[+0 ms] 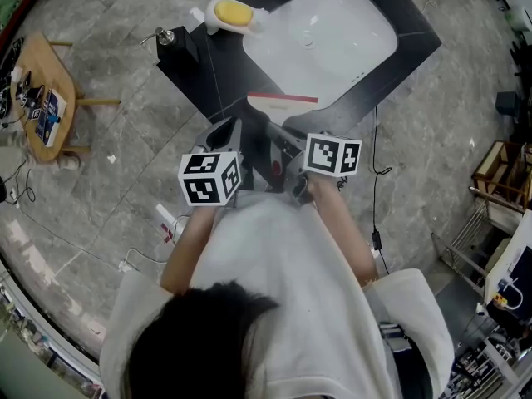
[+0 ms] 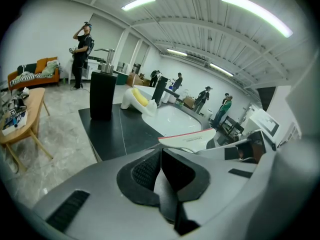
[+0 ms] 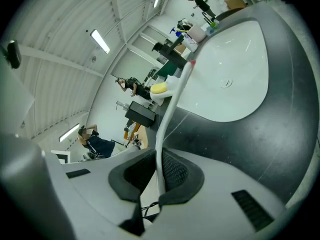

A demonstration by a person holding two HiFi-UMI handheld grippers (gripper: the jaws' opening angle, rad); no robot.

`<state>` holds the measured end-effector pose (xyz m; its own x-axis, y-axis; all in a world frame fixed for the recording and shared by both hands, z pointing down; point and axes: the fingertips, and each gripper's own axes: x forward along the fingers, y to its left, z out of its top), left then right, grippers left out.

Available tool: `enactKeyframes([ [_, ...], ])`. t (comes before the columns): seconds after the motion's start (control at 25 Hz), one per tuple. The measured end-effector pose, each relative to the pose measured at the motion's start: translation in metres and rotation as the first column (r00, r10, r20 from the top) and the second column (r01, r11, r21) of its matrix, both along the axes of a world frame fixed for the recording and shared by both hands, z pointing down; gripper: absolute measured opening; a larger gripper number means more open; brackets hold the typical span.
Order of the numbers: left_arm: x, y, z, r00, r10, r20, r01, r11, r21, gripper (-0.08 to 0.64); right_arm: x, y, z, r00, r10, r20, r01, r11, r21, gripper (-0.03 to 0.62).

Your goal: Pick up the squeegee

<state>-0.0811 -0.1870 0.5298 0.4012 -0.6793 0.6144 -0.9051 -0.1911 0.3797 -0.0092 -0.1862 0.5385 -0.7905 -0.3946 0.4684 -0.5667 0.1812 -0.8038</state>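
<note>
Tools: 2, one per hand, each w/ 1 marker cube.
L tool (image 2: 161, 173): pads together, nothing btwn them.
R tool (image 3: 159, 173): clamped on the squeegee (image 3: 169, 115), gripping its thin white part.
Squeegee count: 1, white w/ a red edge.
Squeegee place: over the black tabletop's (image 1: 208, 77) near edge, at the front rim of the sink (image 1: 332, 32).
Squeegee vs tools: runs straight out from R tool's pads, red end farthest out. It sits just ahead & to the right of L tool's tips, not touching them.
Tabletops: 2, the black one w/ 1 sink and a small wood tabletop (image 1: 40, 69) well off to the L.
On black tabletop: 1 black box (image 1: 179, 46), 1 yellow-white piece (image 1: 229, 12), both beyond the sink's L corner.
</note>
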Motion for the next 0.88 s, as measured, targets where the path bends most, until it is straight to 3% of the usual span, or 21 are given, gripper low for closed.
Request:
enactKeyframes([
  [0.56, 0.022, 0.001, -0.035, 0.999, 0.038, -0.035, -0.035, 0.996, 0.084, 0.034, 0.02, -0.01, -0.056, 0.998, 0.051, -0.032, -0.044, 0.981, 0.19, 0.048],
  [0.88, 0.036, -0.001, -0.058, 0.996, 0.062, -0.067, -0.053, 0.99, 0.134, 0.034, 0.034, -0.017, -0.1, 0.986, 0.105, -0.126, -0.05, 0.924, 0.38, 0.048],
])
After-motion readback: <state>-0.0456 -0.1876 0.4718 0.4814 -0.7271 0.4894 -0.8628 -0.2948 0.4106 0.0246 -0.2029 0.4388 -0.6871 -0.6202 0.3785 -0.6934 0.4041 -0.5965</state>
